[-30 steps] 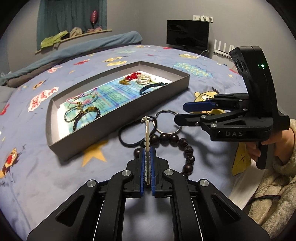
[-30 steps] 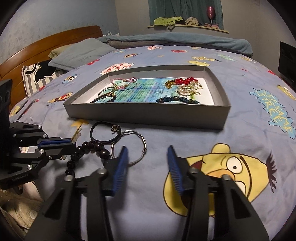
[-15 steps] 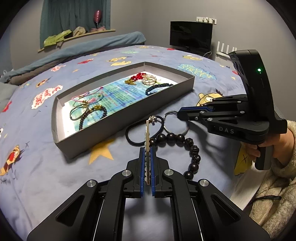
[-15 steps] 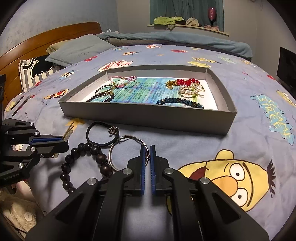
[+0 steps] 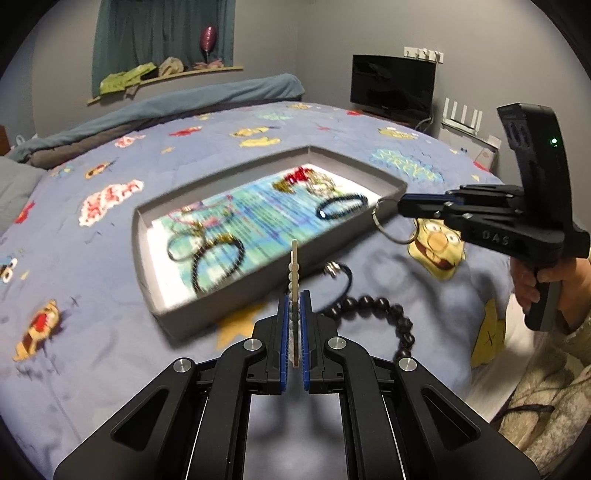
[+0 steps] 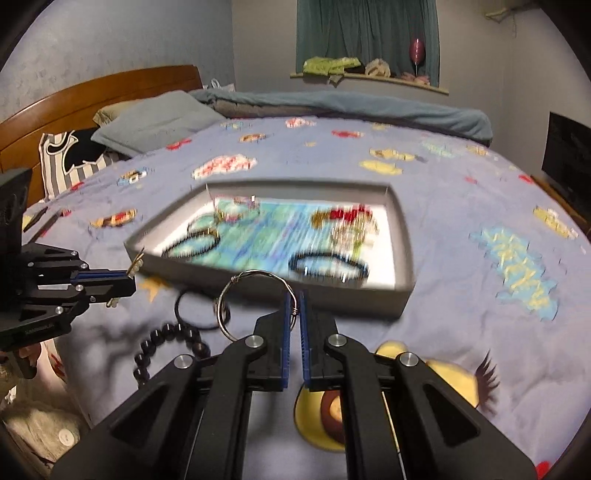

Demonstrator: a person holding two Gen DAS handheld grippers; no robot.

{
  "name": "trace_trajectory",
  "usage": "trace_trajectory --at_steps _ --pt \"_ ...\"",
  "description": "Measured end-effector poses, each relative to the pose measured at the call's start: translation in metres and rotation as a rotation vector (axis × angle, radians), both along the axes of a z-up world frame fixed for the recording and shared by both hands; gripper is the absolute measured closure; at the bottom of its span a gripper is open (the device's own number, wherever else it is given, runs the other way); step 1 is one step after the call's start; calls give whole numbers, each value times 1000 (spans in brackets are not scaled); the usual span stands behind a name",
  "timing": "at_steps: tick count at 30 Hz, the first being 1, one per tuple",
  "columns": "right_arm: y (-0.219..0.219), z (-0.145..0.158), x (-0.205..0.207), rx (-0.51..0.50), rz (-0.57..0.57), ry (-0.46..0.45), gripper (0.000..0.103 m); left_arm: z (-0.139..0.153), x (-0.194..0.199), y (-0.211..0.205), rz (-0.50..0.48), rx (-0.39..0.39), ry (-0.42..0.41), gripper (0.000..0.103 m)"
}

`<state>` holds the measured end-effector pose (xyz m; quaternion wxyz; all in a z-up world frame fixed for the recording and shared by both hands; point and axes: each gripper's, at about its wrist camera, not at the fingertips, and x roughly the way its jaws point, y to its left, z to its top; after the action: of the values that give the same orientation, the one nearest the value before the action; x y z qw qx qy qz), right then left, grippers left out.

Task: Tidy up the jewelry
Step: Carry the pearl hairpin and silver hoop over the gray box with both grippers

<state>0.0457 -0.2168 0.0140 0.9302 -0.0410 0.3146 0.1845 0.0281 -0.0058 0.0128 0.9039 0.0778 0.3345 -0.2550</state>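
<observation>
Since half a second earlier, the right gripper [image 6: 294,314] had lifted the wire bangle [image 6: 255,304] off the bedspread; the ring now hung clear of the cloth, pinched at its wrapped joint between nearly closed blue pads, just in front of the near wall of the grey tray [image 6: 402,295]. In the left wrist view the same bangle [image 5: 393,221] dangled from the right gripper [image 5: 400,205] at 2 o'clock, beside the tray's right corner [image 5: 391,206]. Left gripper [image 5: 294,317]: clamped on a slim pale hair clip [image 5: 294,273], held upright and raised, pointing to 12 o'clock. Left on the bedspread: a black hair tie [image 5: 341,280] with a metal charm and a dark bead bracelet [image 5: 384,314], at 1 to 3 o'clock of the left gripper. Tray contents, blurred: dark bead loops, red beads, pale cords, on a blue-green printed liner. Surface: blue cartoon-print bedspread [image 6: 480,184]. Room: wooden headboard [image 6: 92,96] at 10 o'clock in the right wrist view, grey pillow [image 6: 155,118], teal curtain [image 6: 365,33] over a cluttered sill, grey walls, dark monitor [image 5: 393,85].
</observation>
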Motion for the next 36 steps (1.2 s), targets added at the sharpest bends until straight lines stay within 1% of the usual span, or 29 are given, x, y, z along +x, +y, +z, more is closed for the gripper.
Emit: trace_trajectory --at_steps 4,7,9,12,17,22,25,31,33,36 --pt "4 16 18 4 3 -21 98 15 19 4 12 5 -3 97" --pt "8 20 36 16 0 -12 98 23 43 6 19 -7 14 97" --pt "12 20 52 20 -6 1 98 25 62 5 19 -13 40 97" --pt "20 16 74 0 -23 13 98 28 90 2 25 -14 62 97" --pt "32 3 105 -26 -43 52 98 30 131 -12 28 44 77 97" --pt "38 -6 132 -28 -79 108 98 18 173 -31 22 96 128 97" --pt "41 -9 141 -52 -103 122 98 10 187 -37 26 110 160 96" --pt "45 -16 151 -73 -121 148 98 -6 201 -42 31 107 232 96" --pt "46 -19 153 -86 -126 153 98 -11 203 -42 39 118 240 96" --pt "47 -23 155 -97 -132 167 98 -13 205 -43 36 108 248 96"
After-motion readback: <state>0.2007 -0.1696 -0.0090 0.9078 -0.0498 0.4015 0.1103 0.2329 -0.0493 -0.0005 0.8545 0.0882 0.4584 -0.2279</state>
